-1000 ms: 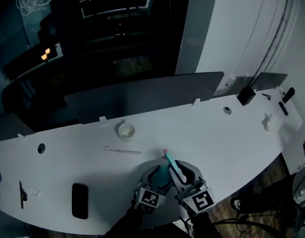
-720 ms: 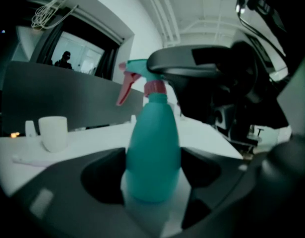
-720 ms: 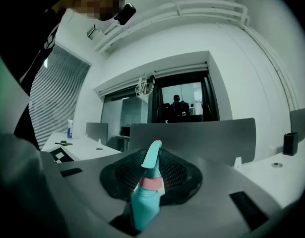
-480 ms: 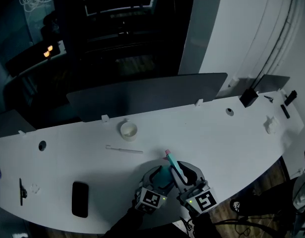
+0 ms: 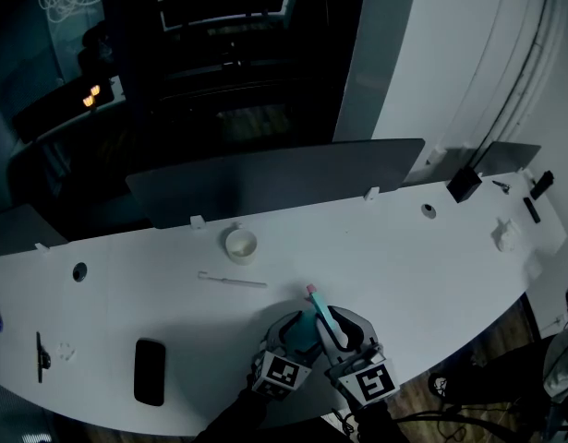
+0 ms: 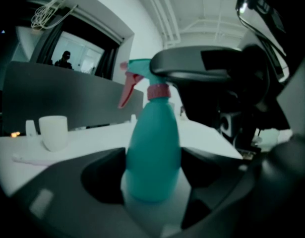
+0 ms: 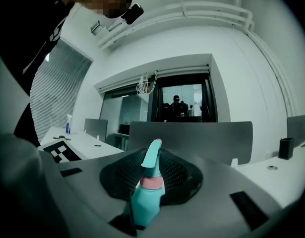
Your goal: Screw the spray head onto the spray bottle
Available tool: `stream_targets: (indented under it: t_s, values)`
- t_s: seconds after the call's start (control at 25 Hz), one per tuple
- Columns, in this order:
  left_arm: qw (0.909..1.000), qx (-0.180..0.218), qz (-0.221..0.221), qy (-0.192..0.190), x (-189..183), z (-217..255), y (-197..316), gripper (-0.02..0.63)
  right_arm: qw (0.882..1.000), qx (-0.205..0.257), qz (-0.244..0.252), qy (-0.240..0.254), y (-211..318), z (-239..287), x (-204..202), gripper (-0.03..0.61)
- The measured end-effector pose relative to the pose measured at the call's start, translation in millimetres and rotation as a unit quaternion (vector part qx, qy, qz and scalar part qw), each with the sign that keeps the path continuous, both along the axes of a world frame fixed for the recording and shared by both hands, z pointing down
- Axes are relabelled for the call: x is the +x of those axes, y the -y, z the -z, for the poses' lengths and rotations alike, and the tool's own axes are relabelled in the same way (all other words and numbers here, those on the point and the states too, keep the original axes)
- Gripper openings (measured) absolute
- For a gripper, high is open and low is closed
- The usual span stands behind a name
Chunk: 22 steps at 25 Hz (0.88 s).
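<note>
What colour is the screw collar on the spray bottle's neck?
The collar is pink; the left gripper view shows it best.

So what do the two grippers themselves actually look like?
Both are bulky grey moulded tools. The left gripper and right gripper each carry a cube of black-and-white square markers; the jaws have dark scooped recesses, mesh-textured on the right.

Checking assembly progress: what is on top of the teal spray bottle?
The spray head, pink collar at its base, sits on the bottle neck. The right tongs cover its back; threads are hidden.
</note>
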<state>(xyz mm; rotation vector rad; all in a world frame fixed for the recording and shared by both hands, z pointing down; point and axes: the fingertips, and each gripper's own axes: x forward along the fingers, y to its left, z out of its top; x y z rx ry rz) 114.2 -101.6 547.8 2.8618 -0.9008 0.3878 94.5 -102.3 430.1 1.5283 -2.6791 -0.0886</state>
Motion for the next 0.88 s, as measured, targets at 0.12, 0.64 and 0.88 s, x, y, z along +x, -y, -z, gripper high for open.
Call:
stream_targets:
  t_s: [0.12, 0.64, 0.88]
  values:
    - [1.0000, -0.007, 0.004, -0.006, -0.8, -1.0, 0.0, 0.350, 1.000, 0.005, -0.009, 0.003, -0.4, -0.5, 0.0, 0.086]
    - [0.9787, -0.005, -0.204, 0.023, -3.7, 0.4, -5.2, 0.359, 0.999, -0.031, 0.033, -0.014, 1.5, -2.9, -2.3, 0.086]
    - [0.9788, -0.002, -0.202, 0.035, 6.3, 0.7, -7.8, 0.347, 0.999, -0.020, 0.040, -0.014, 0.5, -0.5, 0.5, 0.086]
